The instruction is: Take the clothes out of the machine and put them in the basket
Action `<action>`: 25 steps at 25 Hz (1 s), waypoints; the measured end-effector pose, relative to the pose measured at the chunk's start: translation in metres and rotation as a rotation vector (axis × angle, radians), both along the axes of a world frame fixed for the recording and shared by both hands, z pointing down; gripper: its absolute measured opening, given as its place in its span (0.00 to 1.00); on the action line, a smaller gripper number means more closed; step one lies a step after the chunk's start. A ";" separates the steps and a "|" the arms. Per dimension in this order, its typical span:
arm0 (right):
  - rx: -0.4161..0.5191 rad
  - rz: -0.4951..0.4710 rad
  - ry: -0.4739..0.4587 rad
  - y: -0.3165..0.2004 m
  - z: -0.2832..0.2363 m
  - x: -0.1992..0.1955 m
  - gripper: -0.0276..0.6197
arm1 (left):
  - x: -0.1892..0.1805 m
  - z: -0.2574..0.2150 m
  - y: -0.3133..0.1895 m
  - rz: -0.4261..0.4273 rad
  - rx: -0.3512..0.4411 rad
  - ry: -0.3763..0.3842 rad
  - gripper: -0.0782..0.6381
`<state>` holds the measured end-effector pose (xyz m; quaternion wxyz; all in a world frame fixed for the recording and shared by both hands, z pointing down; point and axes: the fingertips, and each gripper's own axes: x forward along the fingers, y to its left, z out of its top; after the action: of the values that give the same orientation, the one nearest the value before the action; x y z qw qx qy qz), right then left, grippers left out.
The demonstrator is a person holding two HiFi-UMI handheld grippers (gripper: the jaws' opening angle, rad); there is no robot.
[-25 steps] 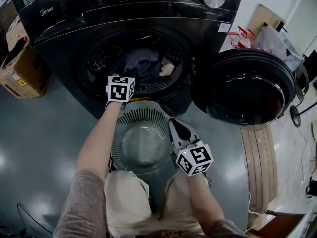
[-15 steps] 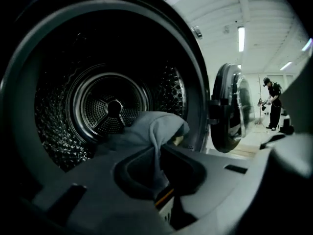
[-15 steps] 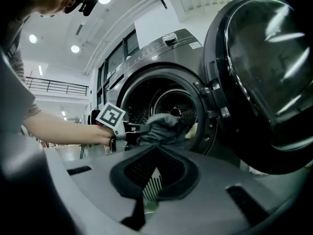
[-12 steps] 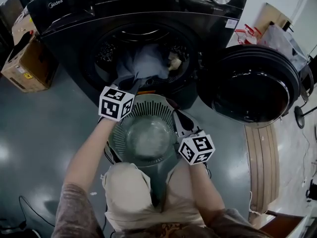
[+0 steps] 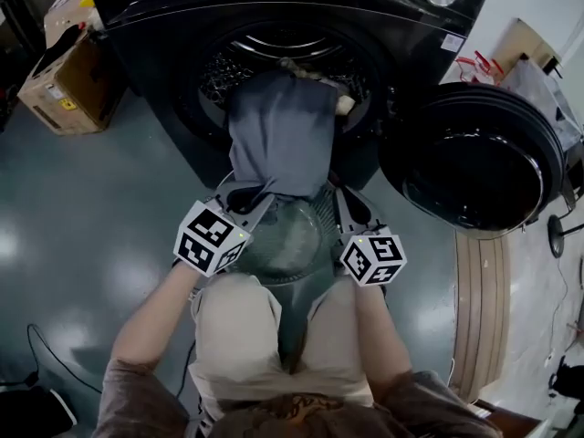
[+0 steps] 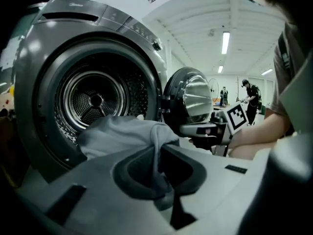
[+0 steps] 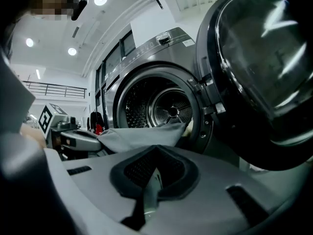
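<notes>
A grey garment [image 5: 278,135] stretches from the open drum of the black washing machine [image 5: 182,7] down over the round grey-green basket [image 5: 310,237]. My left gripper [image 5: 248,201] is shut on the garment's lower end above the basket's left rim. In the left gripper view the cloth [image 6: 117,133] is pinched between that gripper's [image 6: 159,173] jaws. My right gripper [image 5: 349,215] sits at the basket's right rim. In the right gripper view this gripper [image 7: 151,180] is shut on a thin pale strip that looks like the basket's rim. A beige item [image 5: 345,106] shows in the drum mouth.
The machine's round door [image 5: 479,162] hangs open to the right. A cardboard box [image 5: 59,76] stands on the floor at the left. A wooden board [image 5: 479,308] lies on the right, and a cable [image 5: 46,372] at lower left. The person's knees are just behind the basket.
My left gripper closed on the grey garment inside the drum and pulled back toward the basket, drawing the cloth out over it. The right gripper stayed at the basket's rim.
</notes>
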<state>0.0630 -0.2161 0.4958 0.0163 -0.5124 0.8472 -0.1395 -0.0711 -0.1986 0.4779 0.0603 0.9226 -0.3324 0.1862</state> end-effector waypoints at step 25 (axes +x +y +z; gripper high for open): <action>0.039 -0.030 0.020 0.014 -0.015 -0.009 0.04 | -0.010 0.007 -0.148 -0.234 0.099 -0.051 0.57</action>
<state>0.0545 -0.2017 0.4809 0.0158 -0.5005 0.8575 -0.1181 -0.0811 -0.3471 0.4852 0.0273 0.8743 -0.4480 0.1845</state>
